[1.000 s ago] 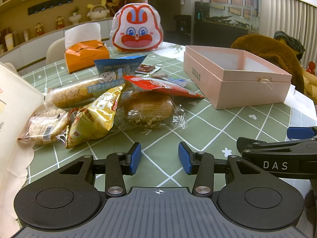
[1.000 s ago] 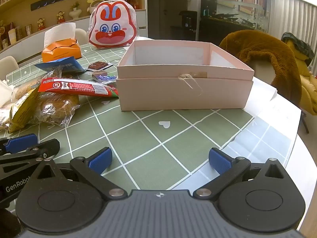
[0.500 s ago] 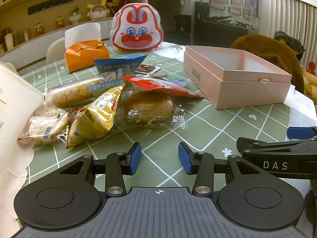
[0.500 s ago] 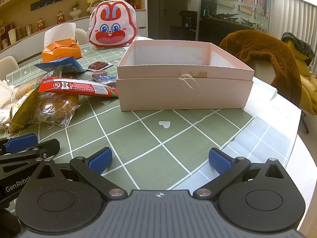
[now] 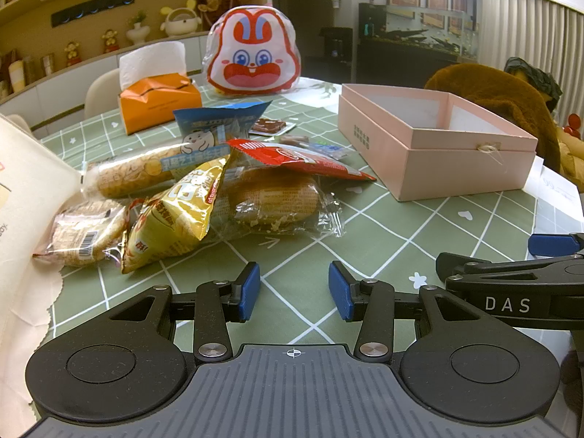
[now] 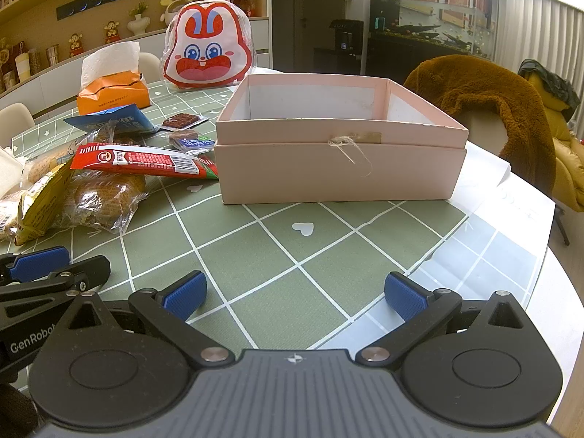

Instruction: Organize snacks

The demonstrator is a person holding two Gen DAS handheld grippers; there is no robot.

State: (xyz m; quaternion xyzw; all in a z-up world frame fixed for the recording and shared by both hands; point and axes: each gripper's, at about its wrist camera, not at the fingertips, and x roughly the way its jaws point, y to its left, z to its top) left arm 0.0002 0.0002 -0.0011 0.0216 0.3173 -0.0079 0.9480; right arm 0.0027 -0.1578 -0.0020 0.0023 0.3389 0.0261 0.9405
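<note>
Left hand-held gripper (image 5: 294, 290): I've got it hovering low over the tabletop (image 5: 368, 241), fingers spread, nothing between them.
Right hand-held gripper (image 6: 295, 294): spread even wider, also empty, pointed straight at the box.
Snack pile (image 5: 204, 197): around 11 o'clock from my left gripper; yellow chip bag (image 5: 175, 219), wrapped bread (image 5: 270, 200), red packet (image 5: 303, 158) lying on top.
Pink box (image 6: 341, 153): open, sitting at 12 o'clock of the right gripper, just beside the pile.
Tissue box (image 5: 158, 104): orange, way back at 11 o'clock.
</note>
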